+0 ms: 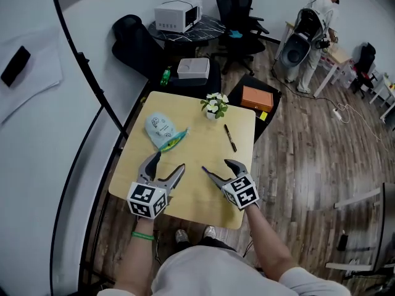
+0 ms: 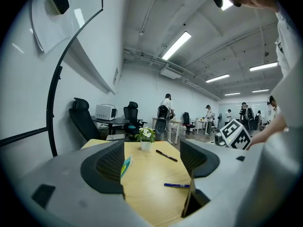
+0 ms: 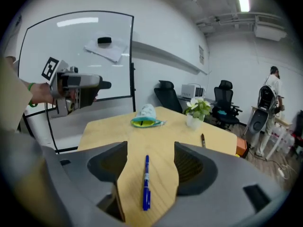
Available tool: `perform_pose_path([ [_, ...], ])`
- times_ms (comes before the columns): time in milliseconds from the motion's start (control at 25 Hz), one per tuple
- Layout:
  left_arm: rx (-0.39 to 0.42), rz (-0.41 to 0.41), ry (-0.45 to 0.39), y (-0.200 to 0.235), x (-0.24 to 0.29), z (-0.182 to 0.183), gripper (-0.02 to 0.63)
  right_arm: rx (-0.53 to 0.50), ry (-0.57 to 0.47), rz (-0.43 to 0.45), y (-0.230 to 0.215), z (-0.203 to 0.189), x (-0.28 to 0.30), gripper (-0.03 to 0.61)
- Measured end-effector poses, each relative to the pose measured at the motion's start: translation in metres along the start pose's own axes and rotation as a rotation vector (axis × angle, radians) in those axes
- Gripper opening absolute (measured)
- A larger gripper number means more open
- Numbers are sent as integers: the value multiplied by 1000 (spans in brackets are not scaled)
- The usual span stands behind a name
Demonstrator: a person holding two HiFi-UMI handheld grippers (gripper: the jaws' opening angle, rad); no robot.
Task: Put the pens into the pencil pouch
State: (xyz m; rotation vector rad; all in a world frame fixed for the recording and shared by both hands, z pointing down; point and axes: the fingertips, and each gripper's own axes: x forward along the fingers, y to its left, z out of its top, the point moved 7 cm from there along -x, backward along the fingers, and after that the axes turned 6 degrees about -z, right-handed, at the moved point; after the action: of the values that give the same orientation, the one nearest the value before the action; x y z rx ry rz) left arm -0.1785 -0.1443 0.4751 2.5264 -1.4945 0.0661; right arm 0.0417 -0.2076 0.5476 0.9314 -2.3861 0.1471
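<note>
A pale blue pencil pouch (image 1: 162,130) with a green zip mouth lies open on the left part of the yellow table (image 1: 191,190). A black pen (image 1: 230,137) rests near the right edge. A blue pen (image 3: 146,183) lies on the table between the jaws of my right gripper (image 3: 150,167), which is open and not touching it. The left gripper view shows the same blue pen (image 2: 176,185), the black pen (image 2: 166,155) and the pouch (image 2: 125,166), half hidden by a jaw. My left gripper (image 1: 169,161) hangs open and empty just short of the pouch. The right gripper (image 1: 216,165) is beside it.
A small white pot of flowers (image 1: 214,105) stands at the table's far edge. Behind the table are black office chairs (image 1: 239,17), a microwave (image 1: 178,14) and an orange box (image 1: 257,97). A person (image 1: 321,17) stands at a desk far right. A whiteboard (image 3: 75,56) stands to the left.
</note>
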Motion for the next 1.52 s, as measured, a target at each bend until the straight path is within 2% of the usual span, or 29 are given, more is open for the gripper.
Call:
perform_pose_path([
  [200, -25, -2, 34, -4, -3, -16, 342, 38, 151, 38, 9, -55, 15, 292],
  [360, -48, -7, 53, -6, -6, -24, 342, 72, 226, 49, 14, -80, 19, 267],
  [520, -61, -10, 62, -8, -6, -31, 342, 87, 264, 43, 13, -93, 21, 234],
  [800, -83, -7, 67, -9, -6, -35, 342, 91, 295, 20, 8, -102, 19, 118],
  [880, -85, -4, 66, -10, -6, -35, 342, 72, 306, 20, 6, -102, 18, 64],
  [920, -86, -3, 66, -10, -6, -34, 342, 65, 310, 26, 6, -102, 17, 63],
  [1160, -88, 4, 72, -9, -2, -37, 342, 53, 271, 25, 1, -91, 14, 61],
  [1520, -57, 43, 84, 6, 8, -29, 342, 37, 103, -5, -18, -37, -1, 61],
])
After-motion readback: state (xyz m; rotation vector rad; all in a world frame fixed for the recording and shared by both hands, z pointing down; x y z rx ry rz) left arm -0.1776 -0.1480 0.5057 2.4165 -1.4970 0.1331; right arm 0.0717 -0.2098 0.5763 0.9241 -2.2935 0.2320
